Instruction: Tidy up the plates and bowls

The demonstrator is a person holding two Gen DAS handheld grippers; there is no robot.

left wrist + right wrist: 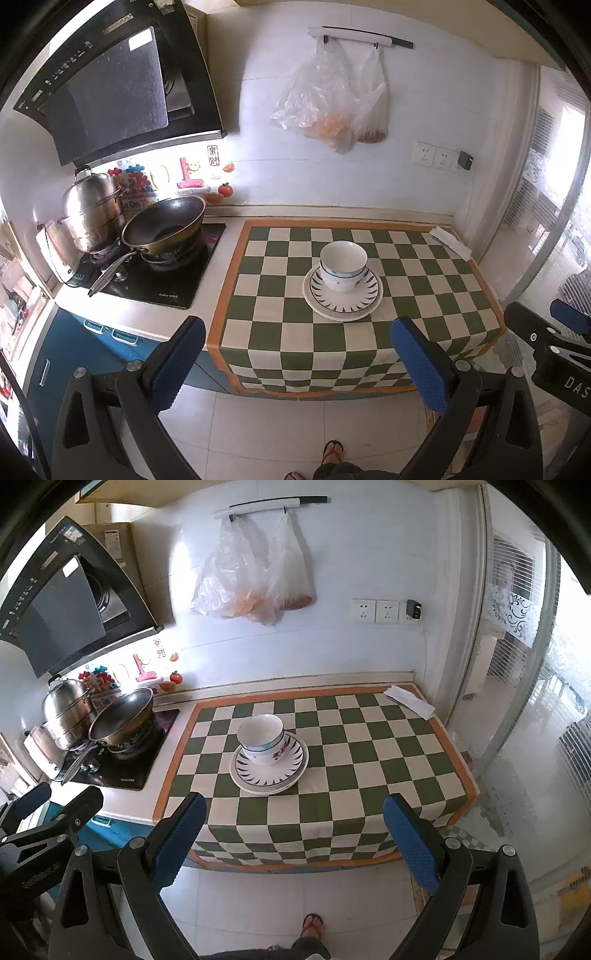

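White bowls (343, 266) (263, 739), nested one inside another, stand on stacked plates (343, 301) (269, 771) with a dark ray pattern, in the middle of the green-and-white checkered cloth (424, 288) (369, 760). My left gripper (303, 360) hangs open in front of the counter, well short of the stack, nothing between its blue pads. My right gripper (297, 843) is also open and empty, back from the counter edge. The right gripper's fingers (546, 332) show at the right edge of the left wrist view; the left gripper's fingers (51, 812) show at the left edge of the right wrist view.
A wok (166, 225) (123, 716) and a steel steamer pot (92, 210) (66, 709) sit on the black stove at left. Plastic bags (332, 96) (255, 576) hang on the wall. A folded white paper (452, 240) (410, 701) lies at the cloth's far right corner. A person's sandalled foot (332, 450) (312, 925) is below.
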